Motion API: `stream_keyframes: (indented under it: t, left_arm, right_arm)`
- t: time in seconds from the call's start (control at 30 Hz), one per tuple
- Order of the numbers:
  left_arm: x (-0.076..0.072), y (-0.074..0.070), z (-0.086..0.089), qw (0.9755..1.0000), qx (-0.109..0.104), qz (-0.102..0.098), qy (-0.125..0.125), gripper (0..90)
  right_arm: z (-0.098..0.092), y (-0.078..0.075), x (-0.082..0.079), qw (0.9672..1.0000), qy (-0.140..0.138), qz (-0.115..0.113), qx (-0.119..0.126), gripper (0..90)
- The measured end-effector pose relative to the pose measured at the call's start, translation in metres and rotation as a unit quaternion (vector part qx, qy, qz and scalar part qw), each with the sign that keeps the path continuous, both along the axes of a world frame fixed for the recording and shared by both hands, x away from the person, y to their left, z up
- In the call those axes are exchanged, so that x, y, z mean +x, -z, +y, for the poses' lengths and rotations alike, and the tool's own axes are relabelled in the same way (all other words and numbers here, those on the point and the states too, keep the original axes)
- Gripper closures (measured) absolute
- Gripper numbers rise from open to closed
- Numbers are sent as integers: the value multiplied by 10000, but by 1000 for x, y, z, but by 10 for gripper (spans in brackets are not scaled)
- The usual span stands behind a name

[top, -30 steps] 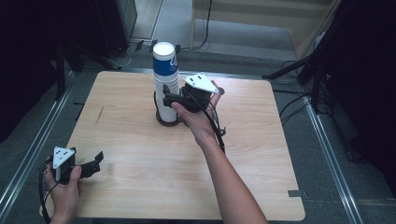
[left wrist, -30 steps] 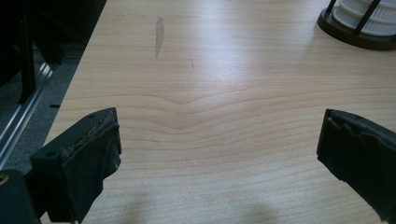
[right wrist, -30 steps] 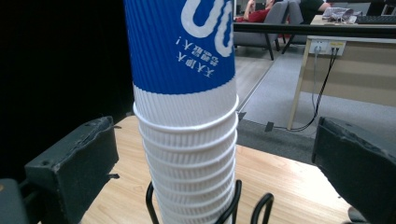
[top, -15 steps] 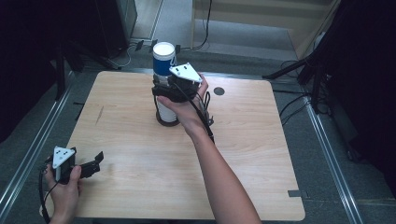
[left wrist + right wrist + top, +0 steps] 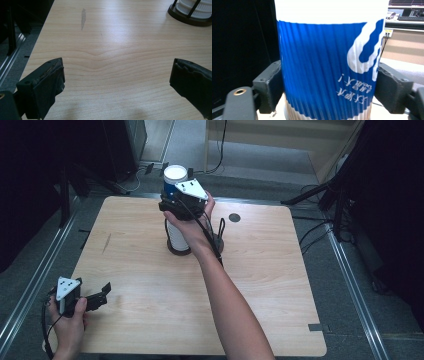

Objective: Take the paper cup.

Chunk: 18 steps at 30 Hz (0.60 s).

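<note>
We are clamping right gripper (image 5: 328,82), jaws just closing, on blue-and-white paper cup (image 5: 324,62) topping stack; left gripper (image 5: 117,85) resting wide open.

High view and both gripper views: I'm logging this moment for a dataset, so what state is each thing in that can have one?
Blue-and-white ribbed paper cup: upside down on top of the stack, clamped at both sides.
Stack of white cups in the black wire holder: upright on the wooden table.
Right hand-held gripper: jaws have just been closing, now shut on the cup.
Left hand-held gripper: open, nothing between the jaws, low at the table's near left corner.
</note>
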<state>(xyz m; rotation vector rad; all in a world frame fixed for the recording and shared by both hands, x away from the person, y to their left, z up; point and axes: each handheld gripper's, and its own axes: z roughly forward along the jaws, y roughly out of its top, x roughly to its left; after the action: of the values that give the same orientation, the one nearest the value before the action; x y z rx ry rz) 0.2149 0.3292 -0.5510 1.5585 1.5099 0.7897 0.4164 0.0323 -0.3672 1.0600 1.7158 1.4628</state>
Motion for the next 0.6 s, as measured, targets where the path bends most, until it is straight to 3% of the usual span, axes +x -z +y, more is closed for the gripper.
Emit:
stream_keyframes:
  t: [0.23, 0.37, 0.6]
  left_arm:
    - [0, 0, 0, 10000, 8, 6, 13, 6]
    - [0, 0, 0, 10000, 20, 11, 18, 6]
    - [0, 0, -1, 10000, 39, 7, 18, 6]
  right_arm:
    - [1, 0, 0, 9999, -9, -99, -61, 196]
    - [-1, -4, -1, 9997, 38, -251, 34, 214]
    - [0, -29, -8, 9989, -24, -467, 97, 216]
